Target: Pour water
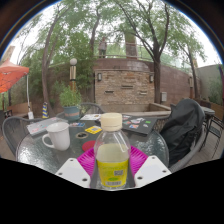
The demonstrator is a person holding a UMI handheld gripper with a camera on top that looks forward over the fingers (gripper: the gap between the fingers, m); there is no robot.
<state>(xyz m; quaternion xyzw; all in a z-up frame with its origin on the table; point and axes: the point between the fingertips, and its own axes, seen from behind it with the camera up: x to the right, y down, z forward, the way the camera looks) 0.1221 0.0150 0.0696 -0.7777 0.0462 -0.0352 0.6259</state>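
A clear plastic bottle [111,155] with a yellow label and white cap stands upright between my fingers. My gripper [111,165] is shut on the bottle, the pink pads [88,158] pressing its sides. A white mug [58,135] sits on the round glass table [45,152], ahead and to the left of the bottle. The bottle's base is hidden low between the fingers.
Papers and small items [92,129] lie on the table beyond the bottle. A dark chair with a bag [184,128] stands at the right. A brick wall [125,85], trees and a red umbrella [10,78] lie farther back.
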